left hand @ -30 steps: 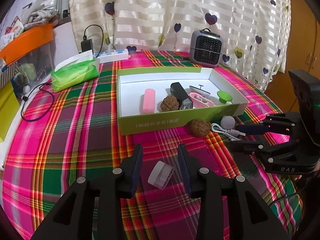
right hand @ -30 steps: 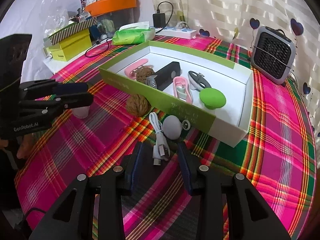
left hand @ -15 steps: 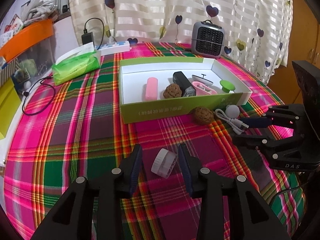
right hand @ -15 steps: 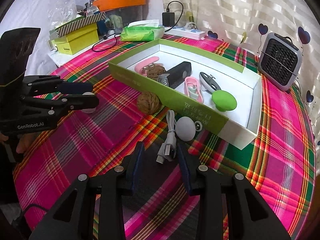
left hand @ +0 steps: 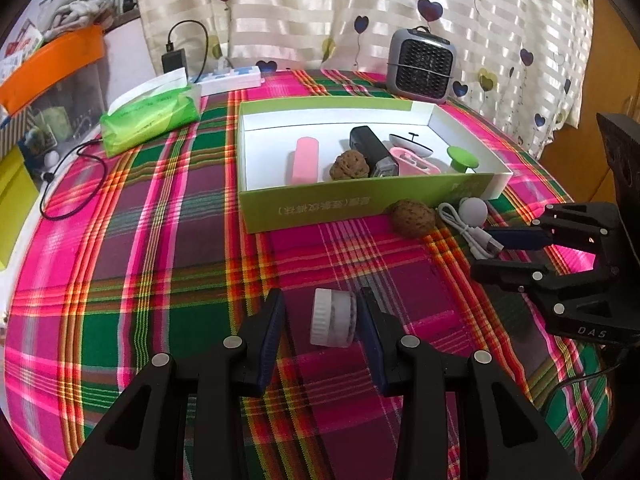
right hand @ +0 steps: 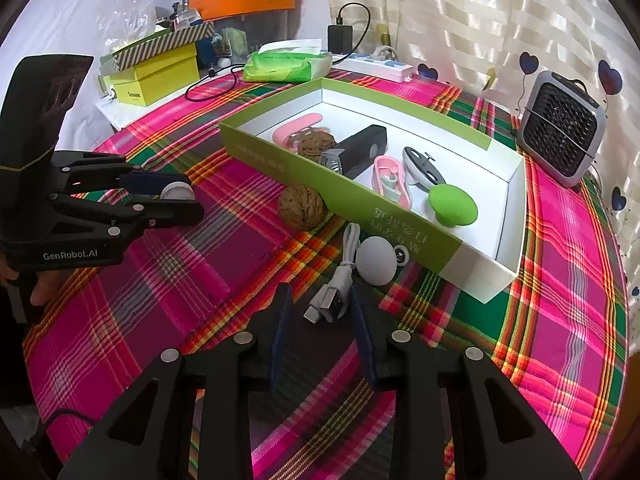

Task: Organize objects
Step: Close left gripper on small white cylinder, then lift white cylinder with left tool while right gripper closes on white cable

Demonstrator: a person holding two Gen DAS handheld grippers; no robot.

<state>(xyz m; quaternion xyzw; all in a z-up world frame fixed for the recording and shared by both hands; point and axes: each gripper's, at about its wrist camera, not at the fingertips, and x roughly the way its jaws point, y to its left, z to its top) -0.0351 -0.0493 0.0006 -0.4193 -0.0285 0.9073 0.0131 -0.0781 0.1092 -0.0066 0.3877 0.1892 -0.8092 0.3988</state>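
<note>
A small white jar (left hand: 334, 318) lies on its side on the plaid cloth between the fingers of my left gripper (left hand: 320, 296). It rests by the right finger, with a gap at the left one, so the gripper is open. My right gripper (right hand: 320, 290) is closing around the plug of a white USB cable (right hand: 326, 308), and its pads are not pressing on it. A walnut (right hand: 301, 207) and a white ball (right hand: 376, 260) lie outside the green-and-white box (right hand: 280, 164). The box holds a second walnut, a pink case, a black device and a green mushroom-shaped piece.
A grey mini heater (left hand: 422, 64) stands behind the box. A green tissue pack (left hand: 150, 118) and a power strip (left hand: 228, 80) lie at the back left. A black cord (left hand: 72, 184) loops at the left edge. Yellow boxes (right hand: 154, 76) sit beyond the table.
The jar has turned and now lies against the left gripper's right finger. The right gripper's fingers have drawn closer together around the cable plug. Neither hand has shifted much.
</note>
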